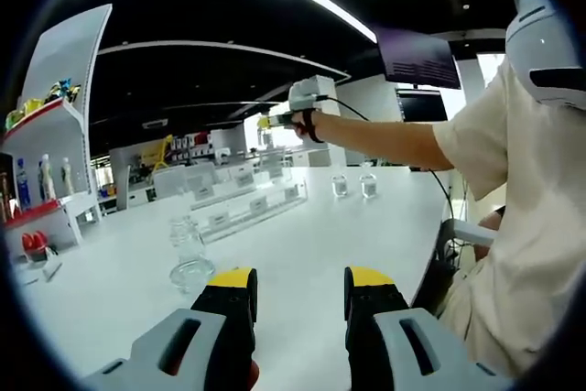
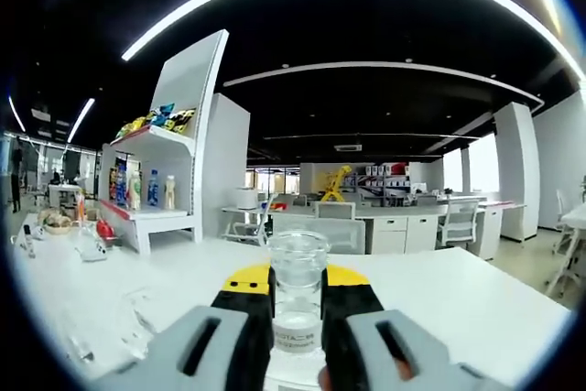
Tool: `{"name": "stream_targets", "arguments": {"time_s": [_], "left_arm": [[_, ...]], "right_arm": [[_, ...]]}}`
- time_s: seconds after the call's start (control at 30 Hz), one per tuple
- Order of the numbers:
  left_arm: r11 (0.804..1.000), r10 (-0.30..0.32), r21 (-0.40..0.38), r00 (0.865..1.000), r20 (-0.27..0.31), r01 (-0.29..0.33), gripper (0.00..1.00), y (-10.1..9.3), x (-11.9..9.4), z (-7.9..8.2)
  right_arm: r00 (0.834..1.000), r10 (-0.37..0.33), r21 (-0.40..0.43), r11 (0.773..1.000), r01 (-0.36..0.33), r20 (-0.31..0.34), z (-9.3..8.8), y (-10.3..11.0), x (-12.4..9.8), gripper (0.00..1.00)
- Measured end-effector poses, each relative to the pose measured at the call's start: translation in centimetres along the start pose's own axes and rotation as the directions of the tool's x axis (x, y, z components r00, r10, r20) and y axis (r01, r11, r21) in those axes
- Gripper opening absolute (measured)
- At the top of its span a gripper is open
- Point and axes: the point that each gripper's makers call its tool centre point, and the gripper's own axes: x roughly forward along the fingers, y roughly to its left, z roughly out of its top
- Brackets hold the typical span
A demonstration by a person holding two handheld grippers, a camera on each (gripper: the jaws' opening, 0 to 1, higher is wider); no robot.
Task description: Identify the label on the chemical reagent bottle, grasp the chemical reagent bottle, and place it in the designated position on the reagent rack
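Observation:
In the right gripper view, my right gripper (image 2: 298, 304) is shut on a clear glass reagent bottle (image 2: 298, 272) with a white label low on its front, held up above the white table (image 2: 476, 299). The left gripper view shows that same gripper (image 1: 273, 121) at the end of the person's outstretched arm, over the clear tiered reagent rack (image 1: 243, 203). My left gripper (image 1: 300, 286) is open above the table with nothing between its yellow-tipped jaws. Another clear bottle (image 1: 188, 249) stands just ahead of it to the left. Two small bottles (image 1: 340, 186) (image 1: 368, 186) stand further back.
A white display shelf (image 1: 55, 135) (image 2: 174, 144) with drinks and snack packs stands at the table's left end. The person's body (image 1: 522, 226) fills the right side. Small items (image 2: 87, 244) lie on the table near the shelf. Desks and chairs (image 2: 430, 217) sit beyond.

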Motion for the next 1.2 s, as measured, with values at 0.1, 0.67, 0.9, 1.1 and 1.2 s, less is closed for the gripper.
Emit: {"name": "stream_targets", "arguments": {"time_s": [0.1,0.67,0.9,1.1,1.2], "left_arm": [[1.0,0.0,0.0,1.0,0.0,0.0,0.39,0.1,0.0,0.0],[1.0,-0.001,0.0,1.0,-0.006,0.001,0.39,0.3,0.2,-0.2],[1.0,-0.002,-0.001,1.0,-0.009,0.002,0.39,0.4,0.3,-0.4],[1.0,-0.002,-0.002,1.0,-0.013,0.002,0.39,0.4,0.4,-0.5],[1.0,-0.003,-0.002,1.0,-0.015,0.003,0.39,0.4,0.4,-0.6]], "right_arm": [[1.0,-0.005,0.005,1.0,0.005,-0.01,-1.0,-0.2,0.2,0.18],[1.0,-0.018,0.017,1.0,0.019,-0.023,-3.4,-1.0,0.5,0.18],[0.999,-0.025,0.013,1.0,0.025,-0.028,-4.3,-1.0,0.6,0.18],[0.999,-0.033,0.027,0.999,0.034,-0.026,-5.2,-1.0,0.6,0.18],[0.999,-0.036,0.023,0.999,0.037,-0.035,-5.6,-1.1,0.7,0.18]]}}
